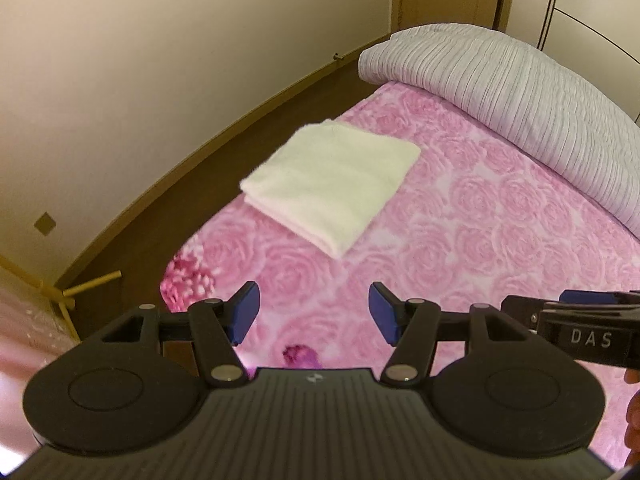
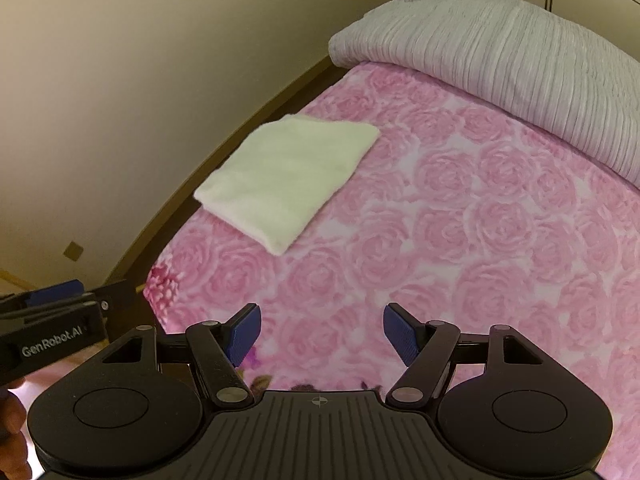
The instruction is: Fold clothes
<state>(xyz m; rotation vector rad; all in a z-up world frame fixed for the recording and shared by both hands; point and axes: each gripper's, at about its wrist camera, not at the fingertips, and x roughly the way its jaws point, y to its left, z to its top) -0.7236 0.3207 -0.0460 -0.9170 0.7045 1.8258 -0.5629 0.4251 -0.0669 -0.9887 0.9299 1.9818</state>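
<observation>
Both my tools are up over the bed here, angled down at the pink rose-print blanket (image 1: 460, 208). My left gripper (image 1: 314, 316) has its blue pads spread apart with nothing between them, only blanket showing through the gap. Same on the other side: my right gripper (image 2: 322, 334) is released, pads wide, empty.

There's the cloth, a cream-white folded towel (image 1: 332, 184), lying flat on the blanket near the bed's left edge, well ahead of both sets of fingertips and touching neither. It's a tidy layered rectangle, stacked edges showing along its near-left side. In the left wrist view its long axis runs on a diagonal, from the far-left corner down to the near-right corner, and that near corner points back toward me. The right wrist view gives the same lie: towel (image 2: 288, 180) up and left of centre, near corner aimed down at the blanket.

Behind it, a grey ribbed duvet (image 2: 500, 60) is bunched across the far end of the bed. At the edge of each view I catch the other gripper alongside, level with mine.
</observation>
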